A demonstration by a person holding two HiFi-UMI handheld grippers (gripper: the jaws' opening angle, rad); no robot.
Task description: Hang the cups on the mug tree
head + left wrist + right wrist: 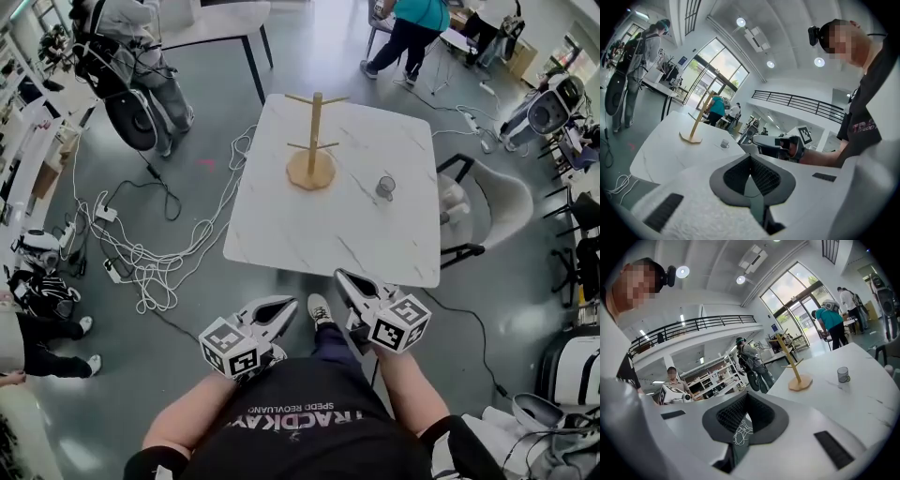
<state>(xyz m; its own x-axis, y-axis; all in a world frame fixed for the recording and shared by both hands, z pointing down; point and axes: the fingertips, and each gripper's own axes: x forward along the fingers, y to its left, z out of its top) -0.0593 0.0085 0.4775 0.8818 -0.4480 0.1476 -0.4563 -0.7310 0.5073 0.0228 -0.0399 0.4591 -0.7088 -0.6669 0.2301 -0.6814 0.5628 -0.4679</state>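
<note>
Black shirt fabric (291,431) filled the near edge of the head view. Just ahead of it, the left gripper (285,306) and right gripper (343,277) hung side by side short of the table (281,234), each with its jaws closed tip to tip and gripping nothing. Farther on, the small grey cup (385,187) stood upright on the white marbled top. It was to the right of the wooden mug tree (312,141) and apart from its round base. Beyond the table's far edge, a person in a teal top (412,28) stood on the grey floor.
</note>
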